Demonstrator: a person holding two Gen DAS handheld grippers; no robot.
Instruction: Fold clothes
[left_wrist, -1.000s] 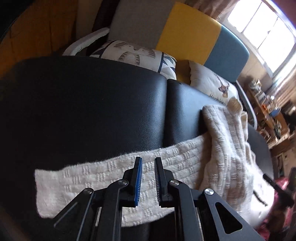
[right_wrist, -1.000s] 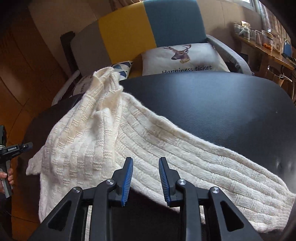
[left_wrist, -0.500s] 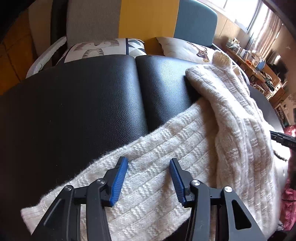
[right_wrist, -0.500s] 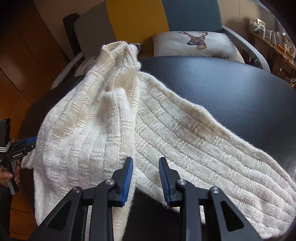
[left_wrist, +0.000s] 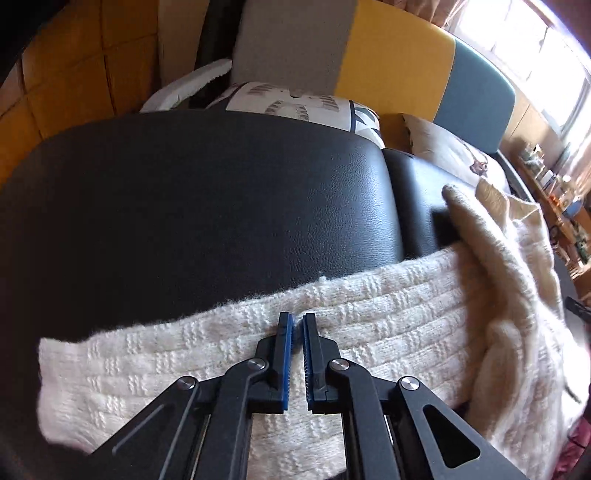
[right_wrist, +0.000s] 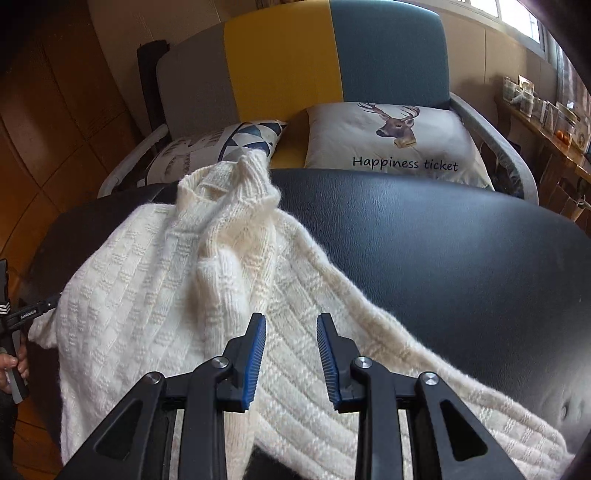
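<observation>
Left gripper (left_wrist: 297, 325): blue-padded jaws nearly together, just a thin slit between them; they have just been closing, tips pinching the far edge of the cream knit sleeve (left_wrist: 207, 354) that lies straight across the near part of the black padded table (left_wrist: 207, 221). Whether cloth is really caught between the pads is hard to tell. The sleeve runs left to right in the left wrist view, cuff end at the left, and joins the bunched body of the sweater (left_wrist: 517, 295) at the right.

Right gripper (right_wrist: 290, 334): jaws at a narrow-to-medium gap, nothing between the pads; it hovers over the sweater (right_wrist: 155, 295), just right of a raised fold. The sweater body is spread on the left half of the table (right_wrist: 461, 258), rumpled, the ribbed collar (right_wrist: 236, 184) heaped up at the far edge. The other sleeve (right_wrist: 424, 398) runs from the body diagonally toward the near right. The right half of the table is bare black leather.

At the left edge of the right wrist view a person's hand (right_wrist: 14, 365) grips the handle of the other gripper.

Beyond the table: armchair (right_wrist: 295, 66) with grey, yellow and blue back panels, a geometric-print cushion (right_wrist: 236, 142) on the left, and a deer cushion (right_wrist: 395, 140) reading "Happiness ticket" on the right. Far right, a cluttered wooden shelf (right_wrist: 543, 114) under the window.
</observation>
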